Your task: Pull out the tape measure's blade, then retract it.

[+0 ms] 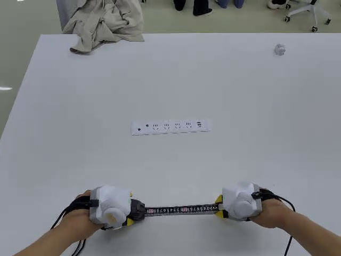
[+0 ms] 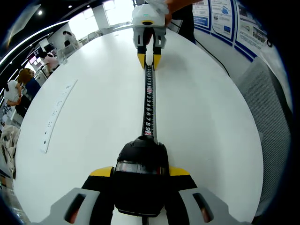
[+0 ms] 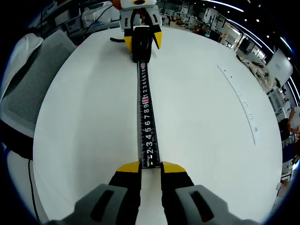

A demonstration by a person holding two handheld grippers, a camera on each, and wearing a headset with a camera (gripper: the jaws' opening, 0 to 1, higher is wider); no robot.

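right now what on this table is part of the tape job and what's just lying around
In the job: tape measure case, blade, left tool, right tool.
Lying about: power strip, crumpled cloth, small white wad.

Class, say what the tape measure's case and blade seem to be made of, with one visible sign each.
The case looks like black plastic or rubber: rounded, moulded, softly glossy. The blade is probably thin painted metal: dark, with printed numerals, and running straight.
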